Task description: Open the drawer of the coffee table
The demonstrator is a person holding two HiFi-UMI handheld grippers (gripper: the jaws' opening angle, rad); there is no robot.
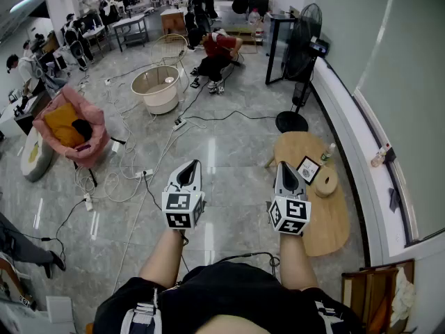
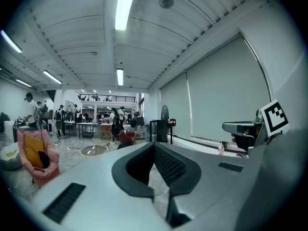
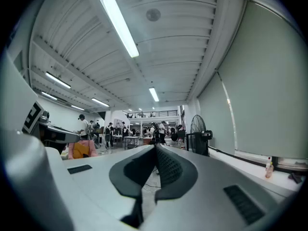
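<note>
One coffee table (image 1: 334, 221) right | fan (image 1: 302, 47) beyond it | cables (image 1: 229, 115) across floor

Bright ceiling tube light (image 2: 125, 6), fisheye-warped edges

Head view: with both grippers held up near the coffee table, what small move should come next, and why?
Probably lower the right gripper toward the light wooden oval coffee table beside it: it hangs shut and empty in the air, and no drawer front shows yet.
</note>
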